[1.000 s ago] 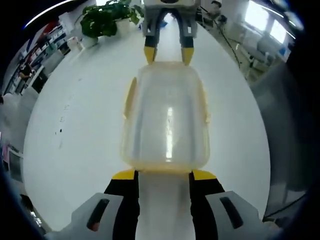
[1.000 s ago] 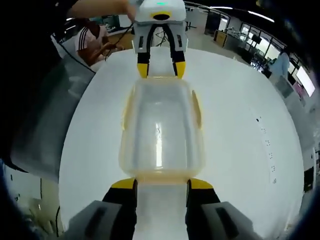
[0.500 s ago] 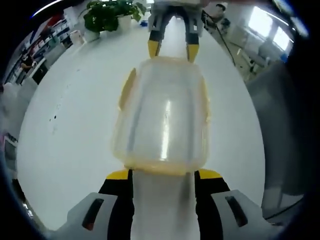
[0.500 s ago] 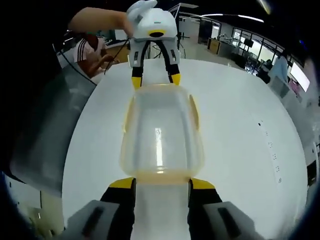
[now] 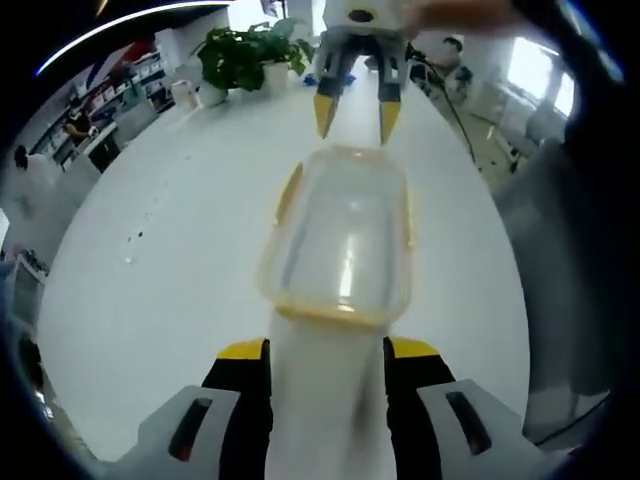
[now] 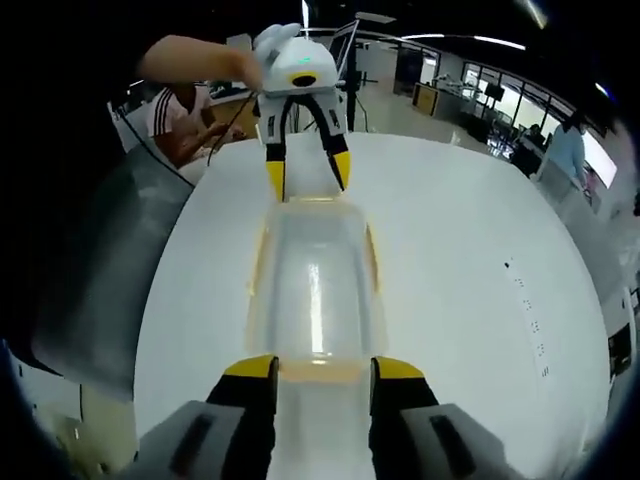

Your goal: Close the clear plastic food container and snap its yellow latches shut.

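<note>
The clear container (image 5: 340, 240) sits on the white table (image 5: 160, 260) with its lid on, lengthwise between my two tools; yellow latches (image 5: 288, 192) show along its long sides, and I cannot tell whether they are snapped.

My left gripper (image 5: 326, 350) stands with jaws apart just off the near end, holding nothing. My right gripper (image 6: 312, 365) is likewise spread and empty at the opposite end, its tips close to the rim.

My worry is that the box is light and the tabletop slick. Pressing a latch from one end could skate it away or tip it unless the other tool braces it.

Around us, a potted plant (image 5: 240, 55) stands at the table's far edge and a seated person (image 6: 185, 115) is off to the side.
</note>
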Available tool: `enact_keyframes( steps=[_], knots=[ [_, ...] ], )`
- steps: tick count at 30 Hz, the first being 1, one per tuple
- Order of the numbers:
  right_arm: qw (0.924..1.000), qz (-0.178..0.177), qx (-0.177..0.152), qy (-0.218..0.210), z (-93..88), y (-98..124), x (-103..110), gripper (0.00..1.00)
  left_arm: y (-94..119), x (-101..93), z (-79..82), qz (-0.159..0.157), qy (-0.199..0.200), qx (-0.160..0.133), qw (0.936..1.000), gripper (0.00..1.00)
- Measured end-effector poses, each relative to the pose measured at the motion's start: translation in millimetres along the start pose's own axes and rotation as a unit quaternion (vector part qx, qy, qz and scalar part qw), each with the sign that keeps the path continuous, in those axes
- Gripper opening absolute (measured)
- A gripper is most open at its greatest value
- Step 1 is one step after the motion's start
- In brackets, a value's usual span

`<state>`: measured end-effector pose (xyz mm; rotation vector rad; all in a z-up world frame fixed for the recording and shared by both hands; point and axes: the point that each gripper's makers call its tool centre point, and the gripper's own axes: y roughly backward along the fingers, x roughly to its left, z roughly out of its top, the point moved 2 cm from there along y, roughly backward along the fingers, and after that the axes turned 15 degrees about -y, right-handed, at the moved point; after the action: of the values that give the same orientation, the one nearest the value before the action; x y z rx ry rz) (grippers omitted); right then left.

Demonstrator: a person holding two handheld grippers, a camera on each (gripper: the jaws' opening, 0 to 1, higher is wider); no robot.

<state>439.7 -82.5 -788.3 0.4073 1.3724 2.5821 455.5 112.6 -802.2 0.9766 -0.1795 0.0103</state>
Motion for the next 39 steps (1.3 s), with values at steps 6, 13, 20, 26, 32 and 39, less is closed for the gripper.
enact_keyframes(
  steps=[6, 13, 20, 26, 32, 39],
  knots=[
    [0.9994, 0.009, -0.03, -0.014, 10.4, 2.0, 4.8, 0.32, 12.3, 10.8, 19.4, 0.029, -0.017, -0.051, 0.9982, 0.33],
    [0.9989, 0.003, -0.045, -0.013, 20.2, -1.8, 7.3, 0.31, 13.8, 13.6, 41.0, 0.034, 0.012, -0.103, 0.994, 0.32],
    [0.9983, 0.006, -0.057, -0.01, 35.2, -9.2, 10.2, 0.29, 11.6, 17.5, 51.0, 0.036, 0.013, -0.12, 0.992, 0.32],
    [0.9985, 0.008, -0.054, -0.006, 38.2, -15.2, 12.4, 0.29, 10.1, 17.9, 52.7, 0.034, 0.016, -0.124, 0.9916, 0.31],
    [0.9982, 0.014, -0.059, 0.0, 52.9, -26.3, 17.1, 0.29, -13.4, 6.9, 72.3, 0.019, -0.012, -0.118, 0.9928, 0.32],
    [0.998, 0.019, -0.06, 0.004, 67.0, -34.4, 21.0, 0.3, -28.0, 3.9, 91.2, 0.007, -0.015, -0.134, 0.9908, 0.32]
  ],
)
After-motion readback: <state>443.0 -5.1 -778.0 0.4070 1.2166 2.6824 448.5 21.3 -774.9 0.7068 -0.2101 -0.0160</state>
